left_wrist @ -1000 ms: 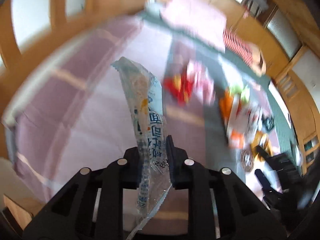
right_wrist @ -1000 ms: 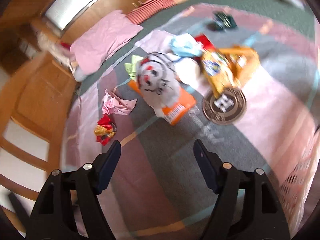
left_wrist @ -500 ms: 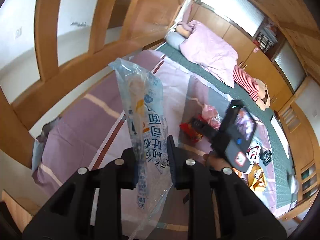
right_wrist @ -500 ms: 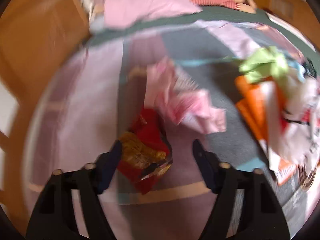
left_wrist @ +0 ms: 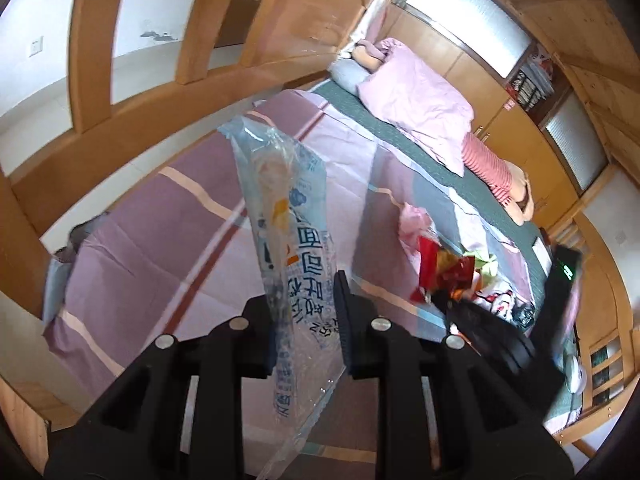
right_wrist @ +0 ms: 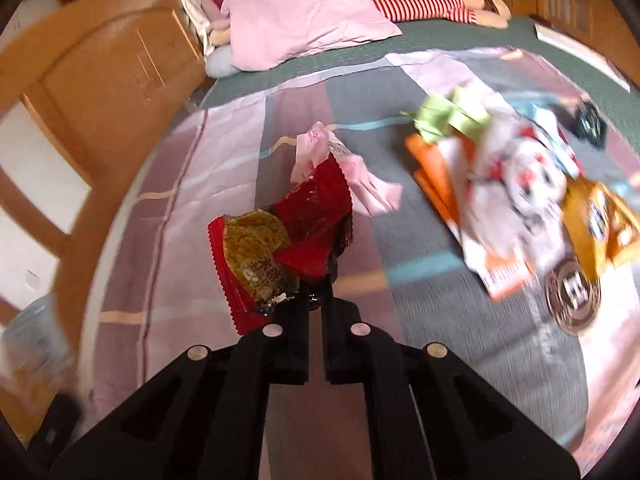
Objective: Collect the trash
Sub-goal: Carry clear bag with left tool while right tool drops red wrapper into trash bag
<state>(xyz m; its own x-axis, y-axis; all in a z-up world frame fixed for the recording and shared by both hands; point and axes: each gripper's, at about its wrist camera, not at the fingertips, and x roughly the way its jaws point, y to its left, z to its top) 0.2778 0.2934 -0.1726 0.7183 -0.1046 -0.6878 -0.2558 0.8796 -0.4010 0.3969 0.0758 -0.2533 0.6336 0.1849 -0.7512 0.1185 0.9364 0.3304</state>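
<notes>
In the left wrist view, the left gripper (left_wrist: 306, 308) sits at lower centre, its fingers closed on a long clear plastic wrapper with blue print (left_wrist: 286, 236), held upright off the striped pink and grey bedspread (left_wrist: 160, 248), likely for carrying away. In the right wrist view, the right gripper (right_wrist: 316, 300) pinches a crumpled red and gold snack wrapper (right_wrist: 280, 244), lifted at centre frame; more litter, a pink crumpled paper (right_wrist: 352, 176) included, lies beyond.

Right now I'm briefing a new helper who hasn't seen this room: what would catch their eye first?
The left claw pinches a tall clear blue-printed wrapper upright. The right claw is shut on a crinkled red snack wrapper, lifted over the striped bedspread. To its right, a colourful litter pile lies on the bed.
</notes>
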